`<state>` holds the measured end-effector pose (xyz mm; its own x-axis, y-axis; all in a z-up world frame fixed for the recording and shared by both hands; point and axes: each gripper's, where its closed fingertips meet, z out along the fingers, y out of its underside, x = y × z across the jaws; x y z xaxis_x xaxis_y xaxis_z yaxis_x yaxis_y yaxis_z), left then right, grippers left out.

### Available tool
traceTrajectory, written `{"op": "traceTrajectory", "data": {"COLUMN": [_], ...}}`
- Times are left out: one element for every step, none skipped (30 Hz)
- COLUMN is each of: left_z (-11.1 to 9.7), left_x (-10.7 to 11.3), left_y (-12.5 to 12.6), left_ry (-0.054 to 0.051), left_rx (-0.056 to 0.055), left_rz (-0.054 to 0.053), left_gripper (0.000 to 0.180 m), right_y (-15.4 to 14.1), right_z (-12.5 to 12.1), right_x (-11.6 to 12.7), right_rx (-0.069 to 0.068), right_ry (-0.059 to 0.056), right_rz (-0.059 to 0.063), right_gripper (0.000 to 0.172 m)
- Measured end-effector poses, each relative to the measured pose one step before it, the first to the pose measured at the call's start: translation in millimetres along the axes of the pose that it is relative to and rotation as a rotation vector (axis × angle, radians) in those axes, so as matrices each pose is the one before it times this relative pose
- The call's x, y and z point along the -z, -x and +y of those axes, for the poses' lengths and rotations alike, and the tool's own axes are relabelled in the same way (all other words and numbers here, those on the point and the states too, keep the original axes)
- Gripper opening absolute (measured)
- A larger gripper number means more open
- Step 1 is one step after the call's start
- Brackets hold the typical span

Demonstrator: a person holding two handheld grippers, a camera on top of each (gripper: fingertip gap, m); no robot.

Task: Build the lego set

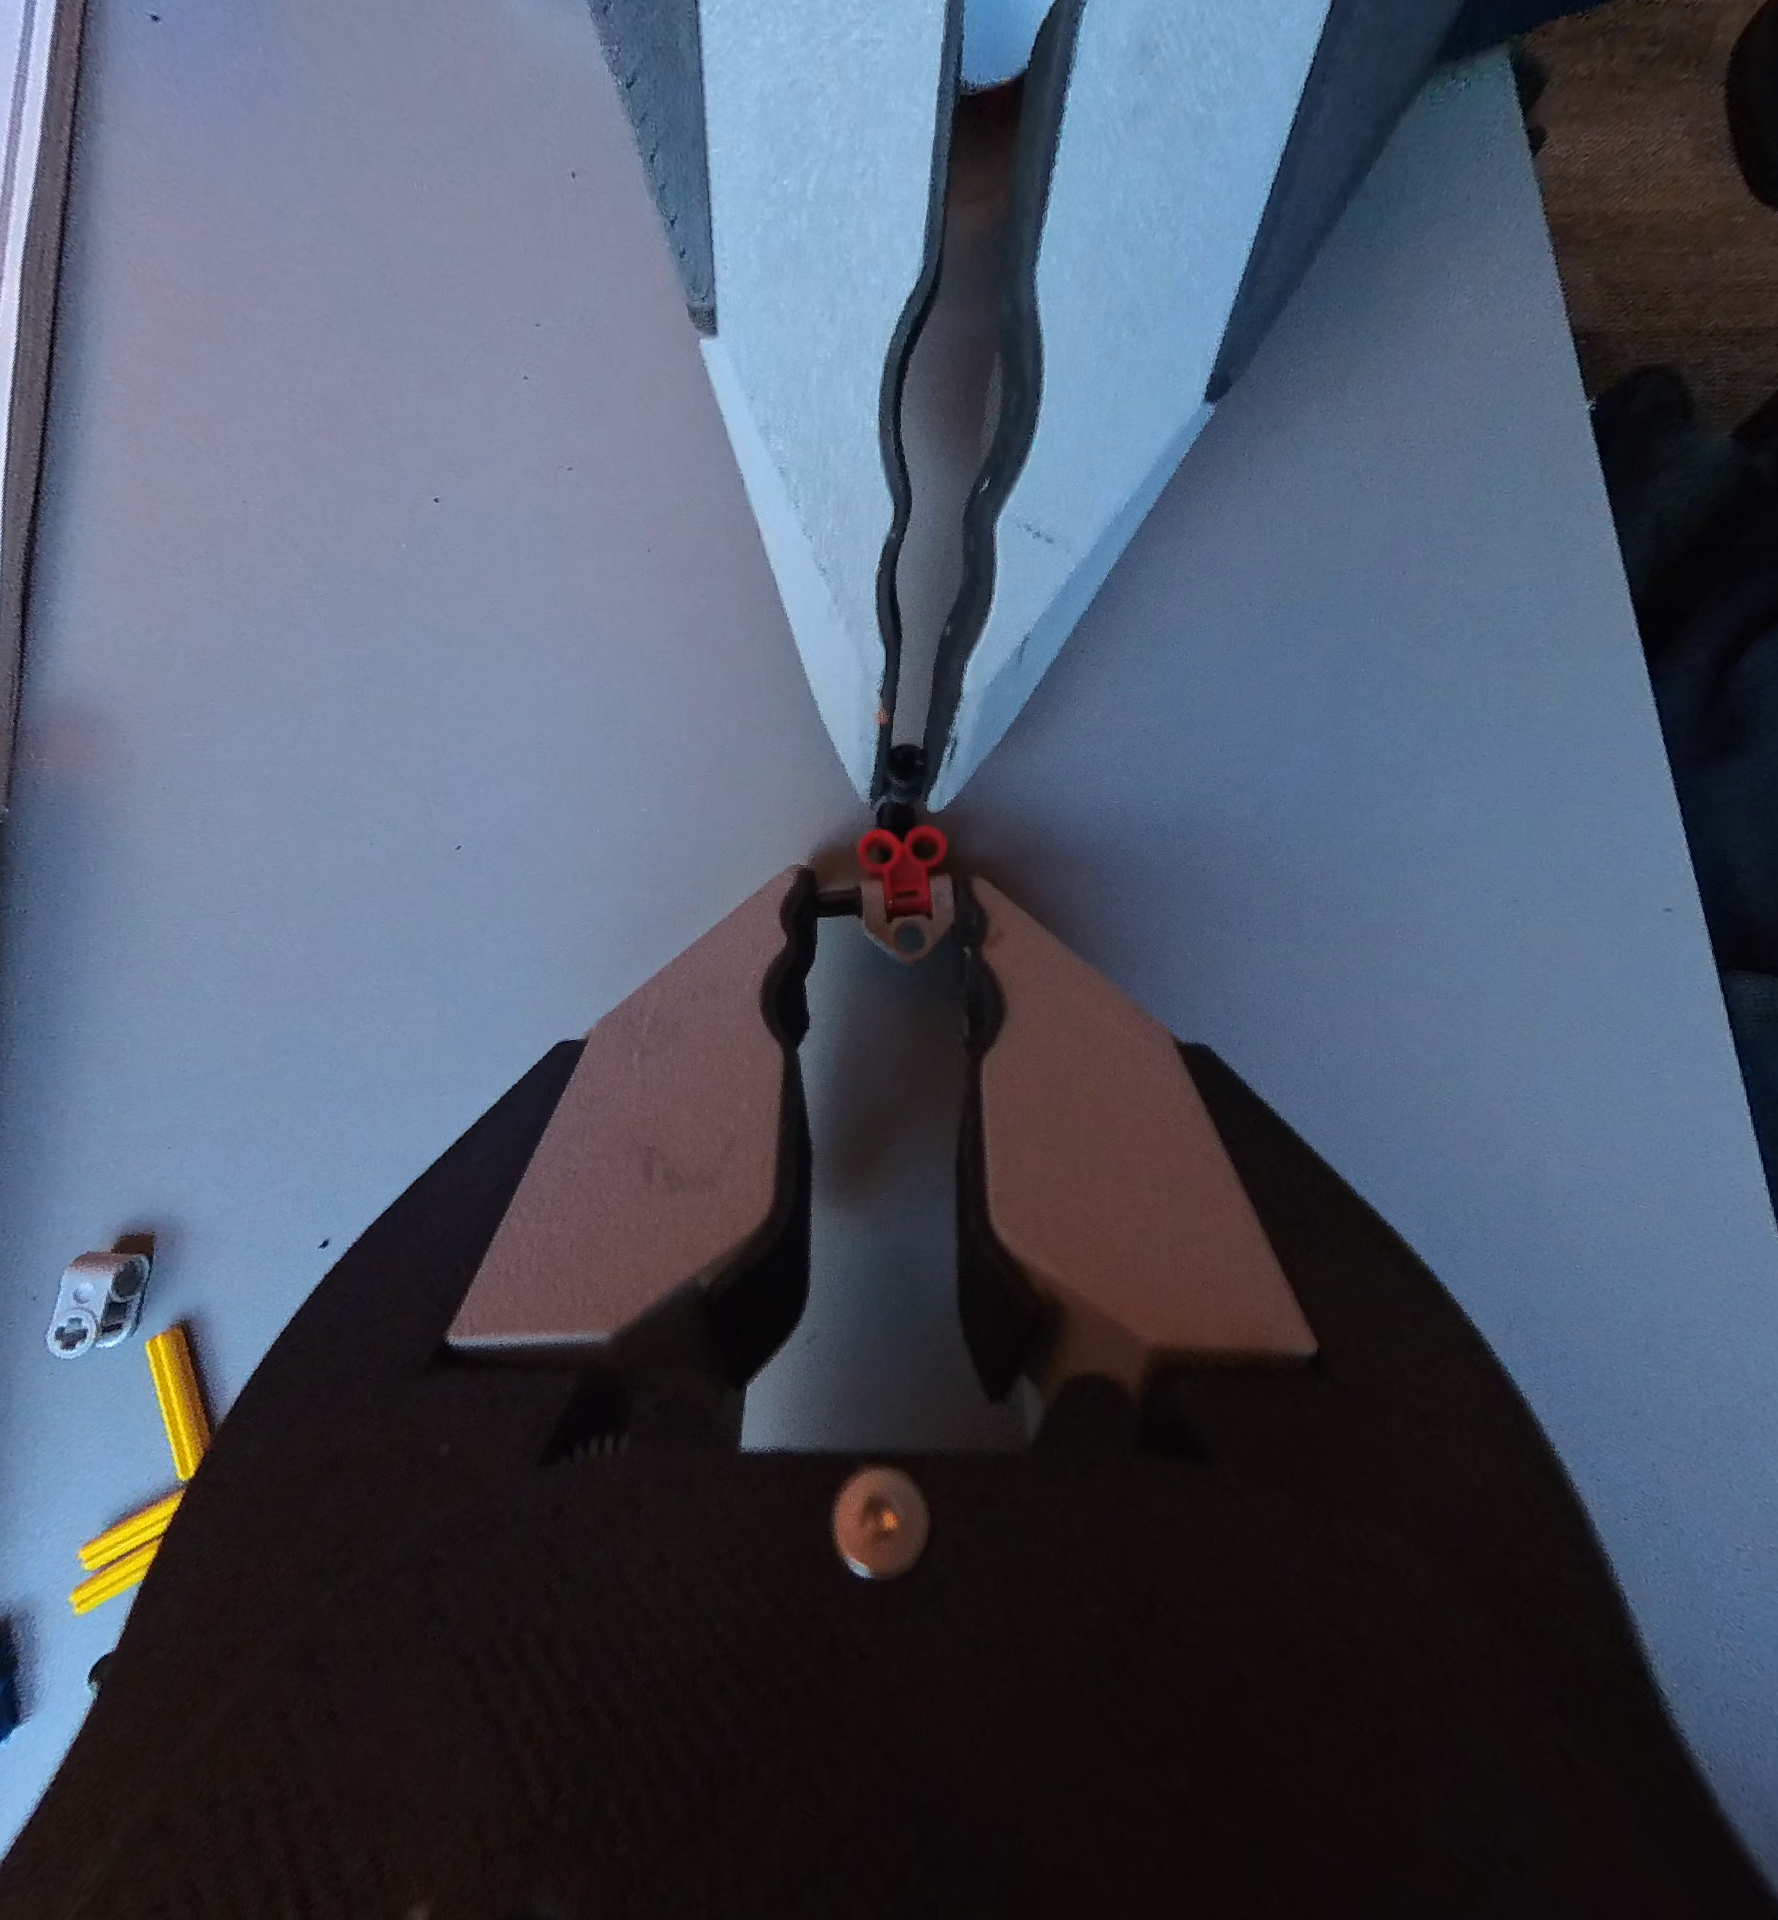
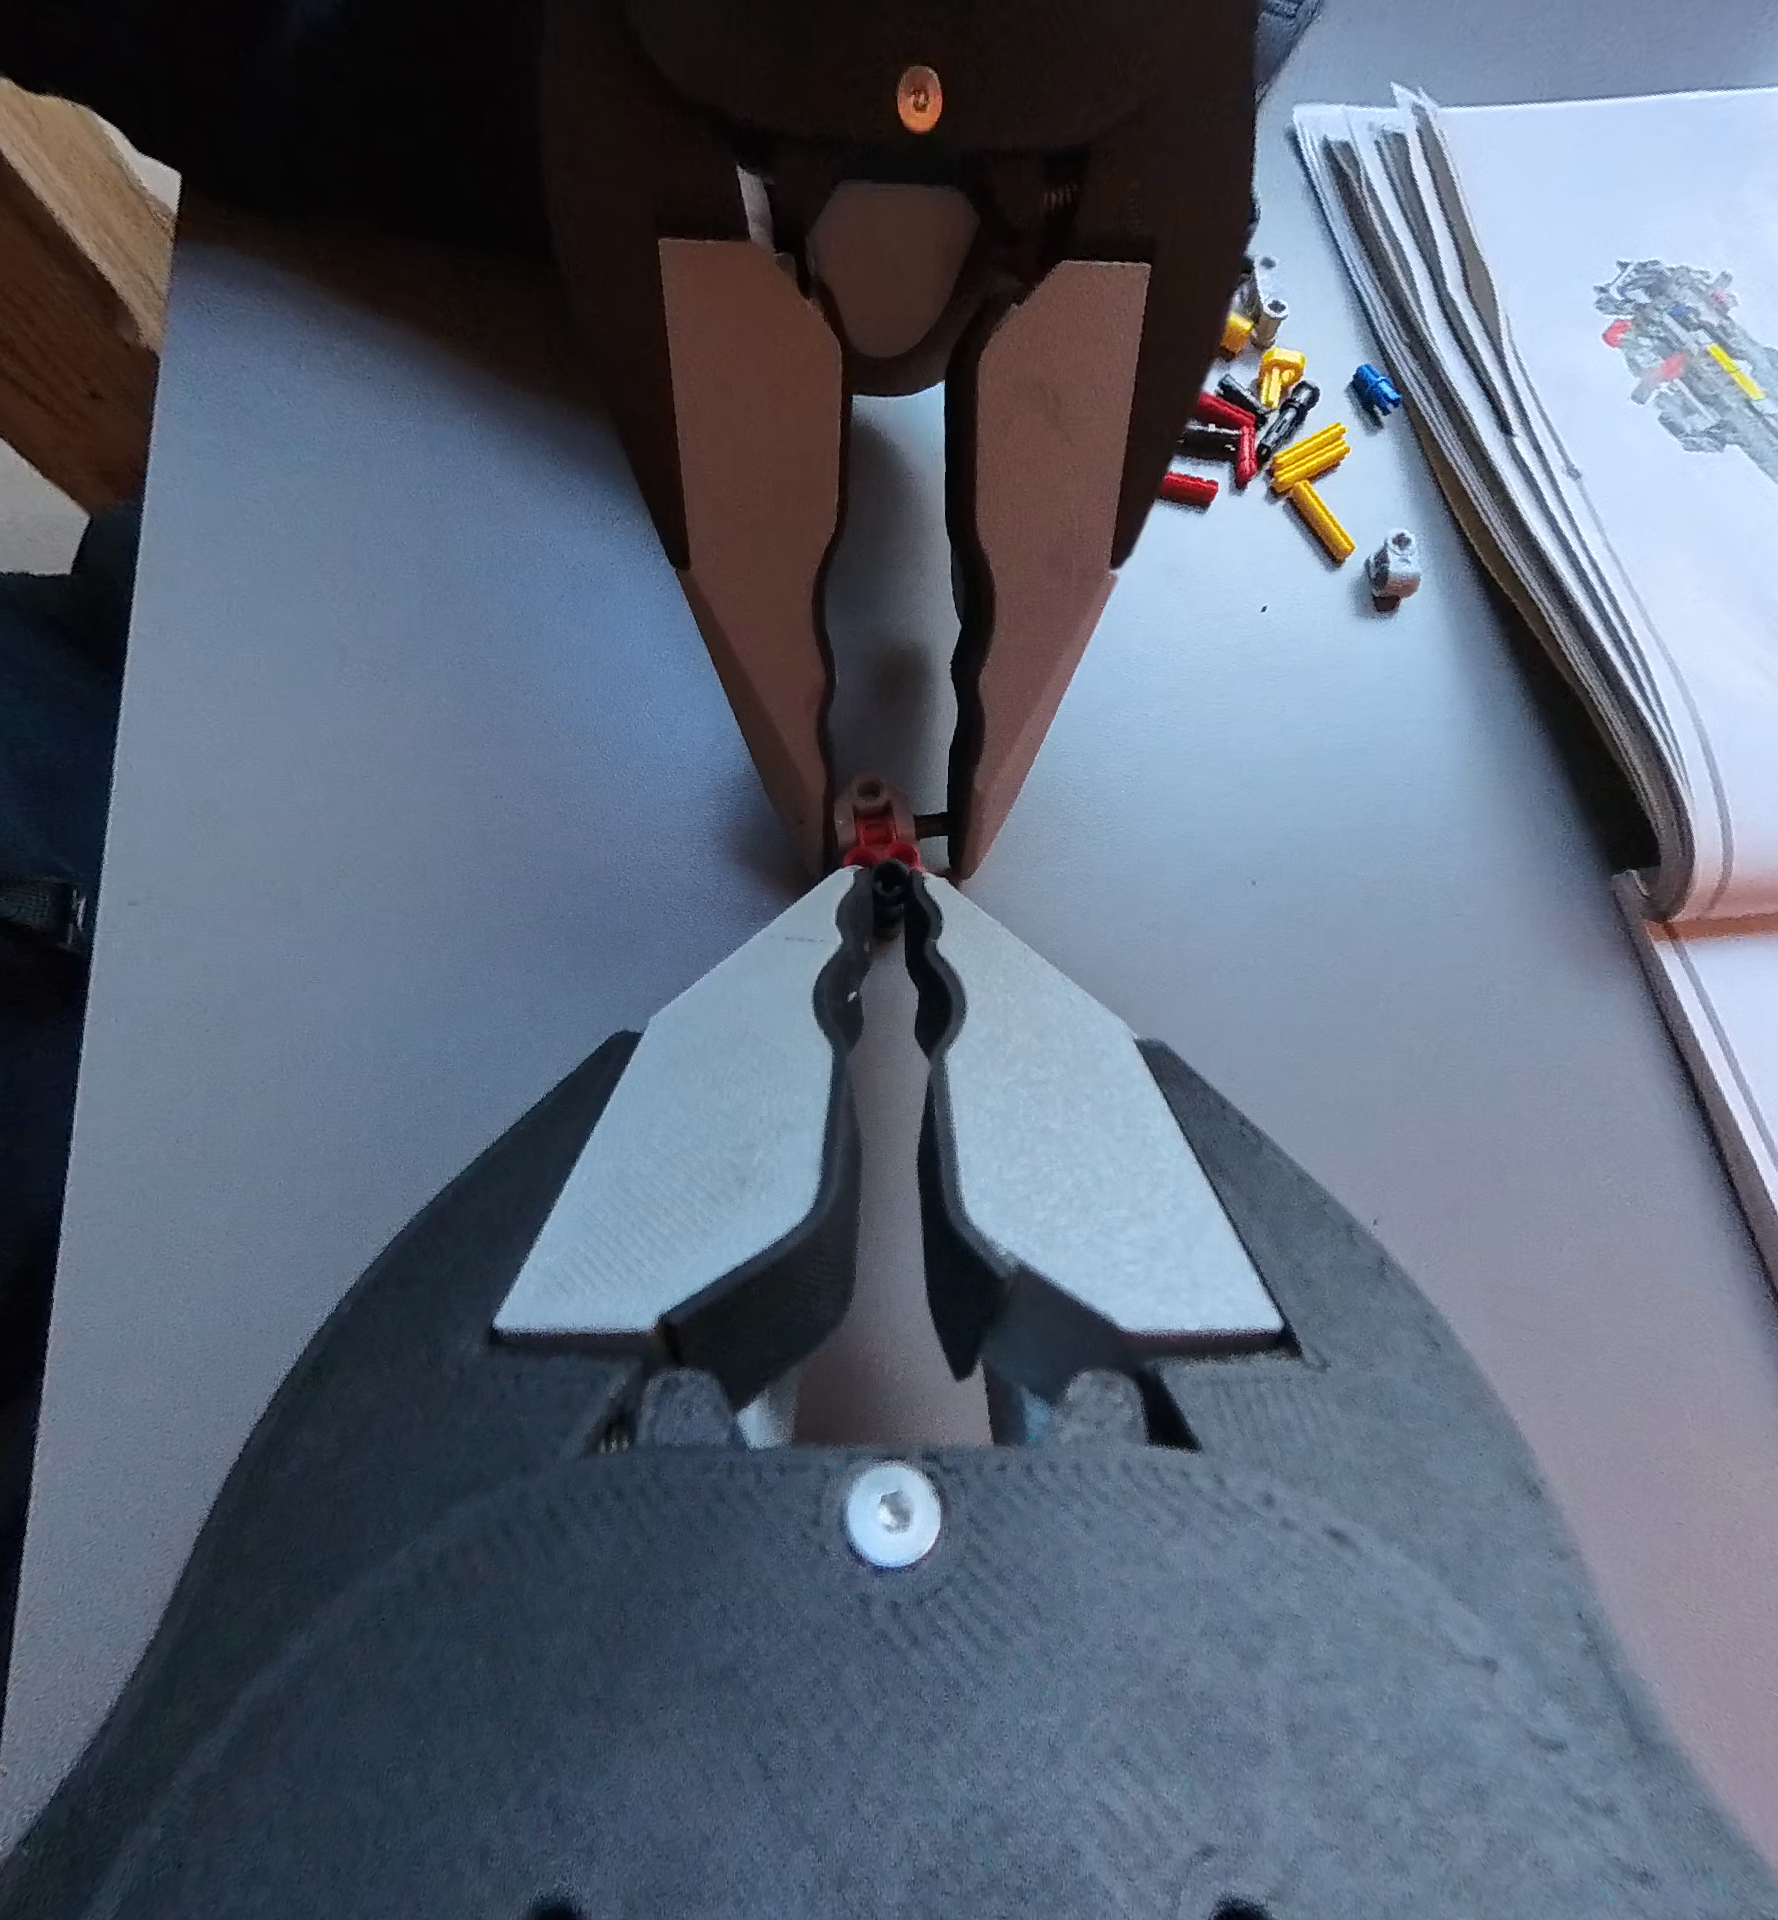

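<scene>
At worktop [image 2: 365,727] centre, tip to tip: two claws meeting over a tiny plastic building-toy assembly.

Left claw [image 1: 890,914], brown-fingered with wavy black pads: part-open, pinching across a small assembly [image 1: 904,904]. Tan connector body against the pad at 3 o'clock, a short black stub sticking out sideways to the pad at 9 o'clock. Red double-ring connector [image 1: 900,850] seated on top, two round holes pointing toward 12 o'clock.

Right claw [image 2: 890,899], pale grey fingers with the same rippled black pads: nearly closed, nipping a black pin [image 2: 887,896] end-on, its tip just at the red rings.

Handling, as judgement: all hard moulded plastic, feather-light, rigid, glossy and rather slippery; small enough to twist or pop loose under a skewed squeeze. Pin best held round its ribbed middle, axis in line with the hole. Assembly best held across the flat tan faces rather than by the stub, since a hold through the stub looks liable to pivot. Friction-fit likely, so firm, straight pressure rather than force.

Toward 2 o'clock in the right wrist view: loose scatter of yellow axles [image 2: 1311,457], red and black pins, a blue pin [image 2: 1375,387], a grey connector [image 2: 1394,561], all smooth and angular. Beside them, an open instruction booklet [image 2: 1591,520], matte paper, pages fanned. Worktop itself flat, matte, pale grey.
</scene>
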<state>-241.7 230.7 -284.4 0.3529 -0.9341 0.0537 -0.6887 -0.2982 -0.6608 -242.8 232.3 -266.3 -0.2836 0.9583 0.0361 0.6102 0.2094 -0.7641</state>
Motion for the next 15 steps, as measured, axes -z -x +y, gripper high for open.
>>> {"op": "traceTrajectory", "data": {"left_z": [-0.08, 0.02, -0.08, 0.02, -0.08, -0.04, -0.01, -0.07, -0.12, -0.16, -0.53, 0.38, 0.04, -0.43, -0.44], "left_x": [-0.05, 0.04, -0.07, 0.01, -0.07, 0.00, -0.06, -0.11, -0.05, -0.25, -0.52, 0.08, 0.31, -0.13, -0.40], "left_y": [-0.01, 0.04, -0.01, 0.02, -0.06, -0.01, -0.06, -0.37, -0.42, -0.53, -1.05, -0.04, 0.04, 0.04, 0.09], "left_ry": [-0.0001, -0.0001, -0.0001, 0.0002, 0.0002, -0.0004, -0.0011, -0.0015, -0.0011, -0.0007, -0.0020, 0.0038, -0.0006, 0.0002, 0.0000], "left_rx": [0.0005, -0.0006, -0.0008, -0.0003, 0.0007, 0.0014, 0.0013, 0.0006, -0.0003, 0.0004, 0.0002, -0.0023, -0.0007, 0.0043, 0.0020], "left_rz": [0.0012, 0.0010, 0.0002, 0.0000, 0.0005, 0.0010, 0.0017, 0.0026, 0.0025, 0.0032, 0.0056, -0.0022, -0.0022, -0.0022, -0.0024], "left_gripper": [0.024, 0.024, 0.024, 0.024, 0.024, 0.024, 0.024, 0.024, 0.024, 0.024, 0.024, 0.024, 0.024, 0.024, 0.024], "right_y": [0.07, 0.09, 0.11, 0.14, 0.17, 0.13, 0.29, 0.56, 0.50, 0.61, 1.19, 1.27, -0.37, -0.56, -0.58], "right_z": [0.04, 0.21, 0.23, 0.38, 0.16, -0.02, -0.01, -0.15, -0.36, -1.02, -1.33, -0.72, 0.67, 0.18, 0.34], "right_x": [-0.38, -0.27, -0.14, -0.11, -0.27, -0.25, -0.36, -0.23, -0.44, -0.82, -1.64, -2.25, 0.15, 0.64, 0.81], "right_rx": [0.0063, 0.0013, -0.0010, 0.0056, 0.0124, 0.0139, 0.0079, 0.0025, -0.0052, -0.0132, -0.0090, -0.0005, -0.0031, -0.0112, -0.0056], "right_ry": [0.0142, 0.0152, 0.0180, 0.0211, 0.0219, 0.0206, 0.0149, 0.0046, -0.0060, -0.0107, -0.0098, -0.0024, 0.0016, -0.0083, -0.0141], "right_rz": [-0.0058, -0.0117, -0.0176, -0.0200, -0.0192, -0.0170, -0.0172, -0.0183, -0.0171, -0.0149, -0.0118, -0.0048, 0.0021, 0.0051, 0.0110], "right_gripper": [0.002, 0.002, 0.002, 0.003, 0.003, 0.003, 0.003, 0.003, 0.003, 0.003, 0.003, 0.002, 0.003, 0.003, 0.002]}}
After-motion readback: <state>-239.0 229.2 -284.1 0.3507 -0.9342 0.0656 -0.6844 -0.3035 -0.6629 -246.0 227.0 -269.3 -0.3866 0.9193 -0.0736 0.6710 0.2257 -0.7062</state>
